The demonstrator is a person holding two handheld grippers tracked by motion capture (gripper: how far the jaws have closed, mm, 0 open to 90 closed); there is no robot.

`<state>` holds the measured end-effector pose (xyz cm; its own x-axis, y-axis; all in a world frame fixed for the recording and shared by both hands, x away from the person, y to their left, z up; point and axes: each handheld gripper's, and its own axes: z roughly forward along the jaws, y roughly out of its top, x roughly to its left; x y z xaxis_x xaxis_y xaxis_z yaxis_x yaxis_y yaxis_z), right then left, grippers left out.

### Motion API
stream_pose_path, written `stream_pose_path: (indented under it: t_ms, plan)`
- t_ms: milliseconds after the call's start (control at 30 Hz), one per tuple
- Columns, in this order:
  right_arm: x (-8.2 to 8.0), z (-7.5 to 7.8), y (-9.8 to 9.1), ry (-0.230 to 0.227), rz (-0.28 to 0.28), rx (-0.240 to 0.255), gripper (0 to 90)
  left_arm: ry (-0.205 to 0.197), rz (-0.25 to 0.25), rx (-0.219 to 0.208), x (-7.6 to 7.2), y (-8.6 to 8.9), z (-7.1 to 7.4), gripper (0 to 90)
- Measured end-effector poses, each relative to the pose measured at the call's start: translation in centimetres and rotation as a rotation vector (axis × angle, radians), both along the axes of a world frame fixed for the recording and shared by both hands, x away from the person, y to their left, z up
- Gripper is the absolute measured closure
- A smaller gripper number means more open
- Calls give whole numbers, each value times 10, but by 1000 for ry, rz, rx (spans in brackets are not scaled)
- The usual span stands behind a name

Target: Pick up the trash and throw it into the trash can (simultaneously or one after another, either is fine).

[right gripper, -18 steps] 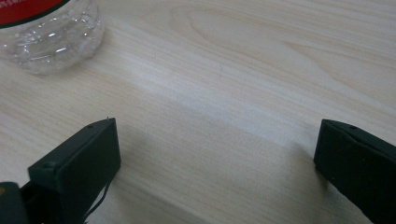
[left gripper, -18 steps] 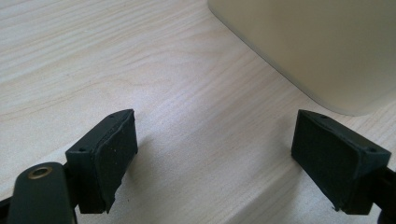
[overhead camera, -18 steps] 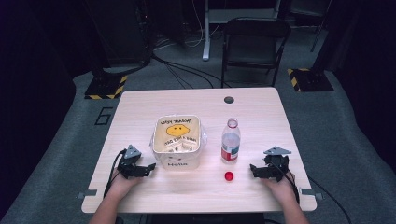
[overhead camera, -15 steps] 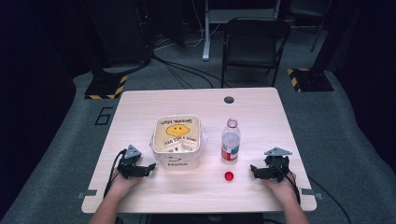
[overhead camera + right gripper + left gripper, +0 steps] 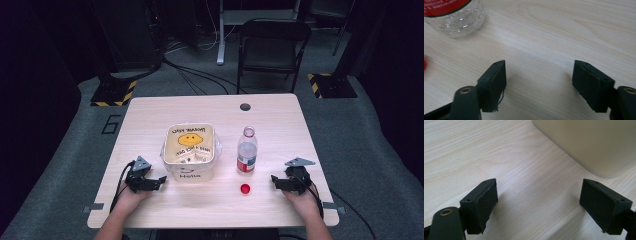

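A cream square container [image 5: 190, 150] with a smiley-face lid stands at the middle of the wooden table [image 5: 280, 125]. To its right a clear plastic bottle [image 5: 246, 152] with a red label stands upright and uncapped. A red cap [image 5: 245, 188] lies on the table just in front of it. My left gripper [image 5: 162, 180] rests on the table left of the container, open and empty. In the left gripper view its jaws [image 5: 539, 205] frame bare wood, with the container's corner [image 5: 594, 142] ahead. My right gripper [image 5: 274, 181] rests right of the cap, open [image 5: 539, 82], with the bottle's base [image 5: 456, 17] ahead on the left.
A dark round grommet [image 5: 245, 106] sits in the table near its far edge. A black chair [image 5: 272, 45] stands behind the table. Cables and yellow-striped stand bases [image 5: 112, 92] lie on the grey floor around it.
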<state>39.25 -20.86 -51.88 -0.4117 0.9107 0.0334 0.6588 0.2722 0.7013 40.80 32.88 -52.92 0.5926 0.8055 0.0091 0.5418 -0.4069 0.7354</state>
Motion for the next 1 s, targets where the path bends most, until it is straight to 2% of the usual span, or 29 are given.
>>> stream_pose_path:
  t_ms: [67,100,233,333,433,533,767,1000]
  plan:
    - [-2,1,-1,14,2,33,313,2,7,-20,0,-1,-1,148]
    - [-3,2,0,17,4,44,316,0,4,-17,0,-1,-1,148]
    - [-8,9,6,-8,8,52,329,-1,-6,-5,0,0,0,148]
    - [-13,18,11,-40,38,39,333,0,-12,1,0,0,0,148]
    - [-18,23,14,-51,49,43,331,10,-18,2,0,1,1,148]
    - [-21,26,16,-52,47,48,326,2,-10,-5,0,0,0,148]
    - [-21,44,20,-76,33,98,323,4,-19,-9,1,1,0,148]
    - [-16,61,29,-120,68,147,316,-4,-25,-13,1,1,0,148]
